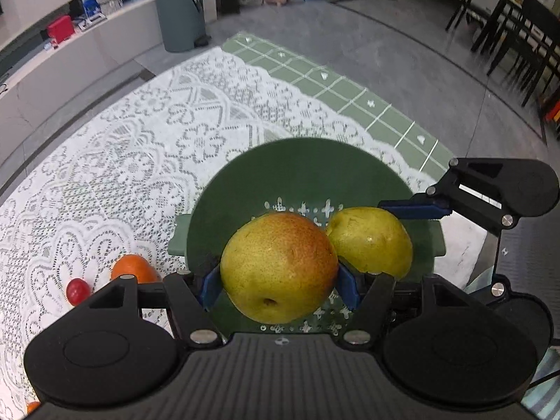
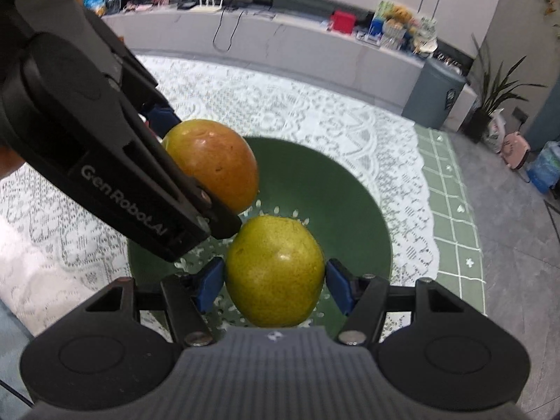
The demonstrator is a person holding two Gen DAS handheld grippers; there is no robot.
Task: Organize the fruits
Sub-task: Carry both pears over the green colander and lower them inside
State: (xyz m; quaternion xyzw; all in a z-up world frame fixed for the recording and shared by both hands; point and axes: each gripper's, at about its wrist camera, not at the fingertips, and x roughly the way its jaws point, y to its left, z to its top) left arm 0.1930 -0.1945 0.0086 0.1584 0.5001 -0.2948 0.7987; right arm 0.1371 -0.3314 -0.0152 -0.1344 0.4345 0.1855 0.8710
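Note:
My left gripper [image 1: 279, 285] is shut on a red-blushed yellow pear [image 1: 280, 266], its blue pads pressed on both sides, held over the dark green colander bowl [image 1: 301, 168]. My right gripper [image 2: 274, 283] is shut on a greener pear [image 2: 274, 271] over the same bowl [image 2: 336, 203]. In the left wrist view the green pear [image 1: 371, 239] hangs just right of the blushed one, with the right gripper's black arm behind it. In the right wrist view the blushed pear [image 2: 217, 162] sits up left, partly hidden by the left gripper's arm.
The bowl stands on a white lace cloth [image 1: 140, 133] over a green checked cloth [image 1: 350, 87]. An orange [image 1: 134, 267] and a small red fruit [image 1: 77, 291] lie on the lace left of the bowl. A grey bin [image 1: 180, 12] and dark chairs [image 1: 518, 35] stand on the floor beyond.

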